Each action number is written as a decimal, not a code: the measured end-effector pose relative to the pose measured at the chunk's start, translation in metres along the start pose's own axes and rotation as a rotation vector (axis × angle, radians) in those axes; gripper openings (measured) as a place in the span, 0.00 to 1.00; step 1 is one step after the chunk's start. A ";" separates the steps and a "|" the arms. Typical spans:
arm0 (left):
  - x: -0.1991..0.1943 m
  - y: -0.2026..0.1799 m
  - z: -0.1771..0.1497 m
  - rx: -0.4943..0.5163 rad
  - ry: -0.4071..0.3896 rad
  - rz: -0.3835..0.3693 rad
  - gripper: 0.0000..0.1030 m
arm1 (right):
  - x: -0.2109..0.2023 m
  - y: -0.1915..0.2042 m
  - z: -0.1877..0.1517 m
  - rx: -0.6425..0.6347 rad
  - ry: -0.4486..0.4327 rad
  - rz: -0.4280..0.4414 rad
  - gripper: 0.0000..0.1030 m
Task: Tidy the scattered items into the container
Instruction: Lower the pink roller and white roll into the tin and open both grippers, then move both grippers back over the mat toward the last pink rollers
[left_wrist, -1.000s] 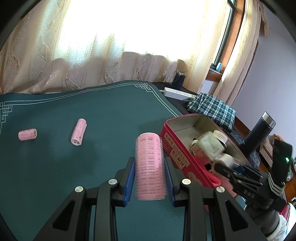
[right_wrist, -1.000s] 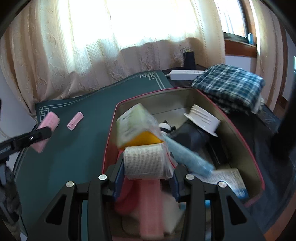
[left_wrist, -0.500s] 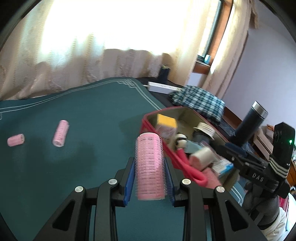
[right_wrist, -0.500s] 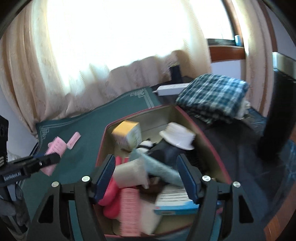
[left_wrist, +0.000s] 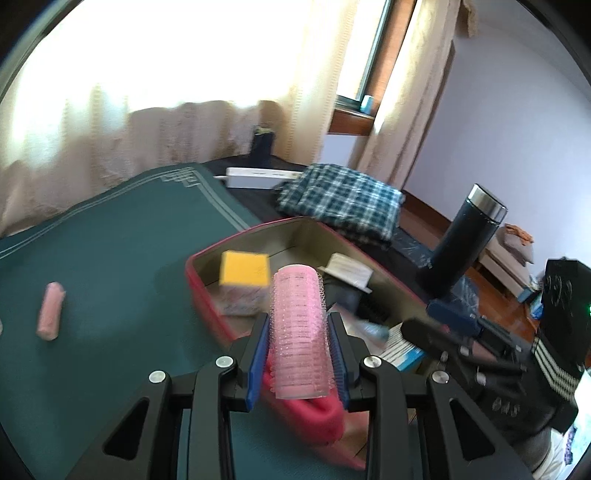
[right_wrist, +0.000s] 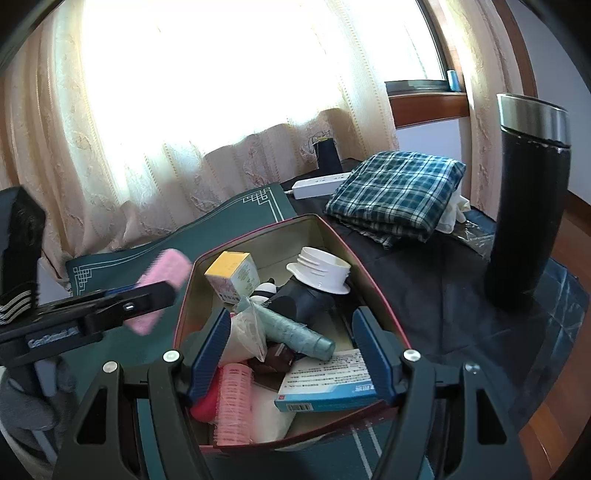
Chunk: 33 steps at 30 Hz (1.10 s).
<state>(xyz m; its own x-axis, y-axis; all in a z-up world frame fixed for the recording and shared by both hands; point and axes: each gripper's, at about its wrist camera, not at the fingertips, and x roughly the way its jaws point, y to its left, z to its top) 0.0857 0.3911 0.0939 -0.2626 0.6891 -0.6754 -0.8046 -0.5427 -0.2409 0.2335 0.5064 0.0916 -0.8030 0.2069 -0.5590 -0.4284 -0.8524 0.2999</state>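
My left gripper (left_wrist: 298, 325) carries a pink hair roller (left_wrist: 299, 332) upright between its blue pads, over the near left corner of the red tin (left_wrist: 207, 291). Its jaws are opening, though the pads still touch the roller. In the right wrist view the same roller (right_wrist: 162, 280) hangs just left of the tin (right_wrist: 369, 291). My right gripper (right_wrist: 291, 321) is open above the tin's near end, nothing between its pads. Inside the tin lie a yellow-topped box (right_wrist: 232, 273), a white cap (right_wrist: 321, 269), a teal tube (right_wrist: 291, 328) and another pink roller (right_wrist: 234, 398). One loose roller (left_wrist: 50, 312) lies on the green mat (left_wrist: 110, 258).
A dark steel-topped flask (right_wrist: 528, 206) stands right of the tin. A folded plaid cloth (right_wrist: 399, 192) and a white power strip (right_wrist: 321, 182) lie behind it. Curtains hang along the far edge of the table.
My left gripper has carried the roller right, from over the mat to the tin's edge. My right gripper has opened, dropped the white roll into the tin and drawn back.
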 end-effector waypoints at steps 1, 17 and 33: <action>0.004 0.001 0.001 -0.007 0.000 -0.002 0.61 | 0.000 -0.001 0.000 0.001 0.001 -0.001 0.70; -0.017 0.061 -0.013 -0.124 -0.030 0.092 0.61 | 0.011 0.033 0.002 -0.050 0.015 0.055 0.70; -0.071 0.175 -0.058 -0.321 -0.073 0.251 0.61 | 0.042 0.143 -0.009 -0.205 0.077 0.225 0.71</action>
<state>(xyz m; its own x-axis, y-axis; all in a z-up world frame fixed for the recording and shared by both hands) -0.0058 0.2197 0.0593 -0.4759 0.5424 -0.6924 -0.5069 -0.8125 -0.2881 0.1423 0.3891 0.1036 -0.8311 -0.0281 -0.5555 -0.1449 -0.9533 0.2651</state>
